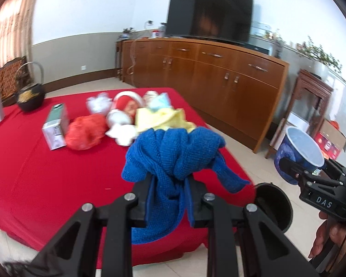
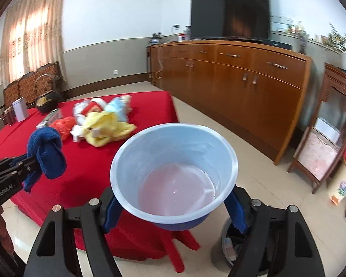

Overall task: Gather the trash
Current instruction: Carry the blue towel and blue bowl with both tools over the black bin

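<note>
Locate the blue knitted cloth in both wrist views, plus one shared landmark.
Left wrist: blue knitted cloth at centre, clamped in the left gripper.
Right wrist: same cloth at left edge, over the red table.
Shared landmark: black TV on the wooden sideboard.

We see a royal-blue knitted cloth (image 1: 173, 152), a blue cup (image 2: 173, 175) with pale lining, a plain red tablecloth (image 1: 46, 173), a yellow cloth (image 2: 106, 127), an orange-red bag (image 1: 84, 131), a brown cabinet (image 2: 242, 80), a black TV (image 1: 210, 16)

Bare red tablecloth (image 1: 46, 173) lies open on the near side; a box (image 1: 55, 127) and heaped trash pile (image 1: 126, 117) (blurred) crowd the middle, a wooden sideboard (image 2: 242, 78) beyond.
</note>
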`<state>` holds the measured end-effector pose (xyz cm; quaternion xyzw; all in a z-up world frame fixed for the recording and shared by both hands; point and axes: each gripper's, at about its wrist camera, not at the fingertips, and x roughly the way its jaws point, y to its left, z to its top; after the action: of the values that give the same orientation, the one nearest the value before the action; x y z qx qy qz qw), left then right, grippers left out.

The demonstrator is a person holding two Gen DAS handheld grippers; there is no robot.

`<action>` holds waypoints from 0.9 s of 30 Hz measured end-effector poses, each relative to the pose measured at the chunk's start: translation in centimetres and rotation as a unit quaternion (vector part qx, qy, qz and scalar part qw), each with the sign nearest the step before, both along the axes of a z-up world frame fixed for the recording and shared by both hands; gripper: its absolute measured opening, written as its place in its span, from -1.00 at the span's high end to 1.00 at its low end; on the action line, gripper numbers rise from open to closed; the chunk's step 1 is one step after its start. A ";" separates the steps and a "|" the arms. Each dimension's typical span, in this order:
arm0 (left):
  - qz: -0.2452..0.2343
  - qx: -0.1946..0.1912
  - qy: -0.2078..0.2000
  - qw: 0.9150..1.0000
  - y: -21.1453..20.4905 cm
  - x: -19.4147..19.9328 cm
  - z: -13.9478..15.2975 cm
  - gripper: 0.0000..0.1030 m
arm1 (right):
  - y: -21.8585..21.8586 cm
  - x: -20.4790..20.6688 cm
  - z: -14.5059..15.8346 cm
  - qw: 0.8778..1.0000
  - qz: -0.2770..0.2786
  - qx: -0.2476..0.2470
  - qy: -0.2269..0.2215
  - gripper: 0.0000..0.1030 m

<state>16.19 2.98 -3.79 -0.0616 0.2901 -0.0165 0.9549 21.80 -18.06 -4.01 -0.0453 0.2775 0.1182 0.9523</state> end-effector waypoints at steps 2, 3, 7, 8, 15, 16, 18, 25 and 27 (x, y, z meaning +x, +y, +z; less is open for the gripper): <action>-0.014 0.000 0.002 1.000 -1.5 0.3 0.0 0.53 | -1.8 -0.2 0.0 1.000 -0.014 -0.001 0.000 -0.51; -0.021 0.000 0.003 1.000 -2.4 0.5 -0.1 0.53 | -2.6 -0.3 -0.1 1.000 -0.020 -0.001 0.001 -0.51; -0.050 0.003 0.008 0.999 -6.0 1.0 -0.3 0.53 | -6.4 -0.7 -0.2 0.999 -0.046 -0.002 0.004 -0.51; -0.058 0.005 0.008 0.998 -7.0 1.2 -0.3 0.53 | -7.5 -0.8 -0.3 0.999 -0.052 -0.004 0.005 -0.51; -0.114 0.016 0.022 0.993 -13.4 2.0 -1.2 0.53 | -13.8 -1.0 -1.5 0.996 -0.086 -0.013 0.026 -0.51; -0.121 0.018 0.025 0.992 -14.1 2.1 -1.4 0.53 | -14.6 -1.0 -1.8 0.995 -0.088 -0.017 0.030 -0.51; -0.137 0.022 0.034 0.990 -15.8 2.5 -2.0 0.53 | -16.2 -1.0 -2.5 0.995 -0.090 -0.026 0.040 -0.51; -0.178 0.025 0.069 0.981 -20.9 3.3 -4.4 0.53 | -20.7 -0.4 -5.7 0.992 -0.088 -0.052 0.078 -0.51; -0.187 0.027 0.079 0.979 -22.1 3.6 -5.2 0.53 | -21.8 -0.1 -6.8 0.991 -0.084 -0.056 0.090 -0.51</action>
<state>19.80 -19.11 -8.98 0.0180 0.3711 -0.1820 0.9104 21.70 -39.85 -10.86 -0.0645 0.3708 0.0259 0.9261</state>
